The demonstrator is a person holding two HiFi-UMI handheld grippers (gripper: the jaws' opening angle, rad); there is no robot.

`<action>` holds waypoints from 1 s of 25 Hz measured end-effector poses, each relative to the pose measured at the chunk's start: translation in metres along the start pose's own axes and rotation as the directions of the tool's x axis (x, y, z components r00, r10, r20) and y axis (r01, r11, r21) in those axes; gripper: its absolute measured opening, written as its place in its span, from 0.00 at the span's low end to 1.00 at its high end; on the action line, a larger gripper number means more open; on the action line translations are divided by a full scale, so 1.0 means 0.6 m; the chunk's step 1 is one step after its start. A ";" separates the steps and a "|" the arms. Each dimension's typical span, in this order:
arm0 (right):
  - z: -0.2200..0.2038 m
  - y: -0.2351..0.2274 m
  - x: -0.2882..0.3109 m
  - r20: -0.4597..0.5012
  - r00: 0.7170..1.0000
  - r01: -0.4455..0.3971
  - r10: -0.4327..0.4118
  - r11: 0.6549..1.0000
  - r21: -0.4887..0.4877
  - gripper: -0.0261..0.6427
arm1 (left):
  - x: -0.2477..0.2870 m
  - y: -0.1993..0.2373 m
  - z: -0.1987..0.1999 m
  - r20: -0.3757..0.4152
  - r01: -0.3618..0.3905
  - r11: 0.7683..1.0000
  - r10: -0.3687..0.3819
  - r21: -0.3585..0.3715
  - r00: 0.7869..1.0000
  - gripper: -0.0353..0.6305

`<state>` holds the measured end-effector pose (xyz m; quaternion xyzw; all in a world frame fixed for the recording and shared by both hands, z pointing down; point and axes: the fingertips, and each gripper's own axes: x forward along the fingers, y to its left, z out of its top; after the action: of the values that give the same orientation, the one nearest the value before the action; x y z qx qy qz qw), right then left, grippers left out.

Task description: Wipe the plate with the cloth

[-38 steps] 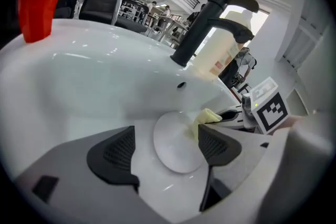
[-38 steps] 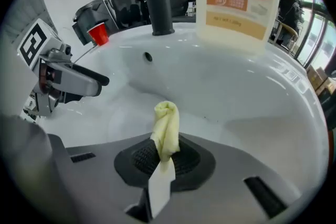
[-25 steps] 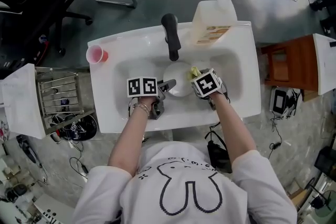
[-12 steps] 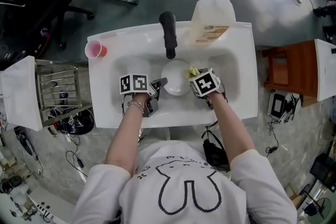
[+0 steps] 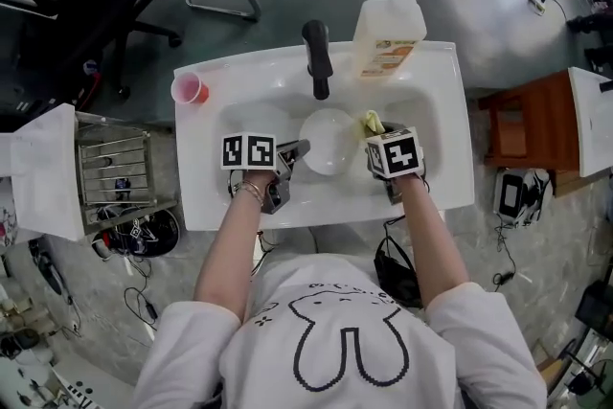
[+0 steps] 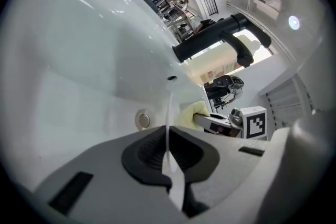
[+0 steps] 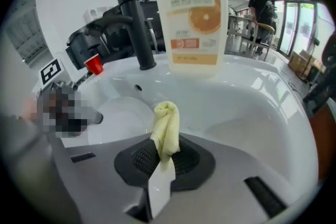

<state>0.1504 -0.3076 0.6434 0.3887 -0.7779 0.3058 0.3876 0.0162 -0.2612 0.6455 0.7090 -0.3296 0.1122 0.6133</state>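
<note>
White sink (image 5: 436,101), black faucet (image 5: 317,62) above. Your left gripper (image 5: 297,149) is clamped on the plate (image 5: 329,141) rim, steadying it over the basin. Your right gripper (image 5: 381,137) pinches the yellow cloth (image 5: 373,123) just beside it, seemingly ready to wipe.

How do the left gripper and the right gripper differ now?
The left gripper is shut on the white plate at its rim, the right gripper on the yellow cloth. The left gripper is at the plate's left, the right gripper at its right. Both are over the sink.
</note>
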 end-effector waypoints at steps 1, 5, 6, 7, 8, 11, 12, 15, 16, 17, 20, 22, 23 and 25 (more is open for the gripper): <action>0.005 0.002 -0.013 0.025 1.000 0.009 -0.010 0.999 0.031 0.11 | -0.007 -0.006 0.001 0.001 0.007 1.000 -0.007 0.012 1.000 0.08; 0.028 0.024 -0.066 0.130 0.990 0.040 -0.056 0.992 0.123 0.11 | -0.039 -0.027 0.008 -0.005 0.027 0.997 -0.027 0.076 1.000 0.08; 0.034 0.032 -0.079 0.153 0.986 0.049 -0.070 0.989 0.136 0.11 | -0.048 -0.032 0.008 -0.006 0.035 0.995 -0.035 0.089 0.999 0.08; 0.039 0.039 -0.092 0.175 0.981 0.060 -0.085 0.987 0.148 0.11 | -0.058 -0.036 0.008 -0.006 0.043 0.994 -0.043 0.098 0.999 0.08; 0.044 0.047 -0.104 0.194 0.976 0.070 -0.100 0.985 0.158 0.11 | -0.067 -0.040 0.007 -0.006 0.050 0.993 -0.050 0.106 0.999 0.08; 0.057 0.076 -0.137 0.244 0.961 0.090 -0.132 0.980 0.176 0.11 | -0.100 -0.044 0.006 0.002 0.061 0.990 -0.062 0.127 0.998 0.08; 0.060 0.086 -0.148 0.258 0.956 0.096 -0.141 0.979 0.179 0.11 | -0.111 -0.046 0.005 0.008 0.064 0.989 -0.066 0.131 0.998 0.08; 0.071 0.111 -0.181 0.304 0.936 0.125 -0.180 0.974 0.191 0.11 | -0.145 -0.053 0.004 0.031 0.080 0.986 -0.085 0.144 0.996 0.08; 0.075 0.120 -0.193 0.324 0.925 0.138 -0.197 0.971 0.195 0.11 | -0.156 -0.056 0.004 0.038 0.087 0.985 -0.093 0.150 0.995 0.08; 0.080 0.128 -0.205 0.347 0.913 0.152 -0.214 0.969 0.197 0.11 | -0.167 -0.058 0.003 0.046 0.093 0.984 -0.101 0.155 0.994 0.08; 0.101 0.154 -0.245 0.425 0.867 0.195 -0.261 0.962 0.193 0.11 | -0.202 -0.067 0.007 0.079 0.105 0.979 -0.120 0.173 0.990 0.08; 0.115 0.170 -0.271 0.476 0.833 0.219 -0.281 0.959 0.183 0.11 | -0.226 -0.076 0.012 0.109 0.113 0.976 -0.135 0.187 0.985 0.08; 0.122 0.178 -0.283 0.499 0.818 0.227 -0.284 0.958 0.174 0.11 | -0.237 -0.081 0.015 0.125 0.116 0.974 -0.142 0.193 0.982 0.08; 0.135 0.192 -0.304 0.540 0.793 0.234 -0.282 0.959 0.158 0.11 | -0.257 -0.094 0.024 0.158 0.124 0.971 -0.158 0.206 0.975 0.08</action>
<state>0.0962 -0.2446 0.4282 0.5790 -0.7831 0.1551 0.1657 -0.0700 -0.2220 0.5106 0.7942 -0.3179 0.0379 0.5164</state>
